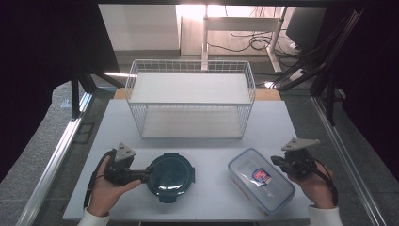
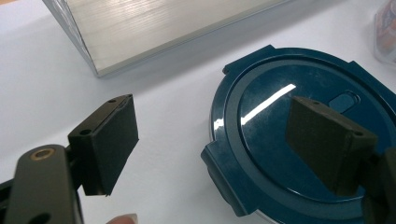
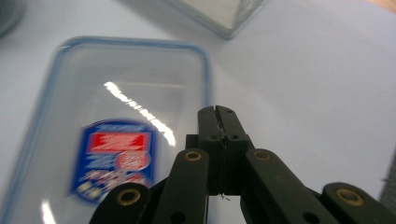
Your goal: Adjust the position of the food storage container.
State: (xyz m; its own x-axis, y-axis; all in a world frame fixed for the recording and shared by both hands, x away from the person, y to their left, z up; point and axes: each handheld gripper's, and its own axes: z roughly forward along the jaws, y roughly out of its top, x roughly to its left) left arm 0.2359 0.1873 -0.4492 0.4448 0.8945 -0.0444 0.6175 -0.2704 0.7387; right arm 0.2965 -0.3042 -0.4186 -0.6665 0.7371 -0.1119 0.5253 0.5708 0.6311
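At the near edge of the pale worktop (image 1: pixel 207 207), a hand holds each tool. The left tool (image 1: pixel 147 173) lies low at the near left, its jaws spread wide and released, grasping nothing. In the left gripper view one pad (image 2: pixel 108 142) stands over bare worktop and the other pad (image 2: pixel 327 140) hangs over the lid of the round container (image 1: pixel 170 176), which sits just right of that tool, touching or nearly touching its tip in the high view. This container is dark teal, glossy, with a raised circular lid, clip tabs at its rim and a small oval mark in the lid; no writing on it can be read.

At the near right, the right tool (image 1: pixel 274 160) is clenched, its jaws pressed together on nothing. It sits just right of the far right corner of the rectangular container (image 1: pixel 260 179), whether touching it I cannot tell. In the right gripper view the tool's tip (image 3: pixel 217 112) is just beside the box's rim. That box is clear plastic with a blue-edged lid and rounded corners, lying slantwise on the worktop. Its lid carries a label (image 3: pixel 116 158) in blue, red and white; the print is too blurred to read.

Farther back, at the middle of the worktop, stands a white wire rack (image 1: pixel 190 96) with two shelves.
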